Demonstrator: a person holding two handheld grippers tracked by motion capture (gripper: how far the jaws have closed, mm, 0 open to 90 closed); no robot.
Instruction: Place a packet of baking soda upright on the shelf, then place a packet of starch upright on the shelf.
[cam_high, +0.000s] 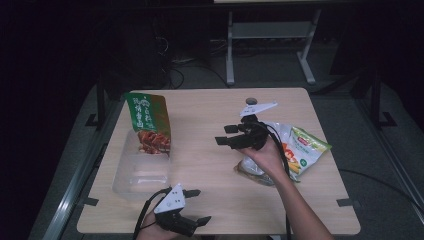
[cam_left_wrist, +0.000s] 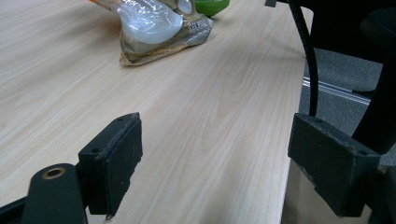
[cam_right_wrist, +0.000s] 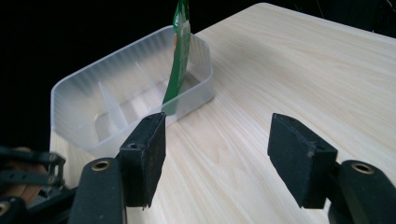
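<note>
- We are looking at a green snack pouch (cam_high: 148, 121) standing upright in the far end of a clear plastic bin (cam_high: 131, 178) at the table's left; in the right gripper view the pouch (cam_right_wrist: 180, 56) is leaning edge-on against the bin's (cam_right_wrist: 79, 93) far wall.
- The right gripper (cam_high: 226, 135) is hovering over mid-table, jaws spread and holding nothing, pointing left toward the bin.
- Behind that hand, two more packets are waiting at the right: a clear one with a brown base (cam_high: 252, 169) and a white, green and orange one (cam_high: 302, 150).
- The left gripper (cam_high: 198, 206) is resting at the near edge, jaws wide apart and empty, facing the clear packet (cam_left_wrist: 154, 28).
- We are judging the tall pouch the weak point: a brush from a gripper or the next packet could be tipping it over or out.
- The light bin may be sliding across the wooden table (cam_high: 210, 107) if nudged.
</note>
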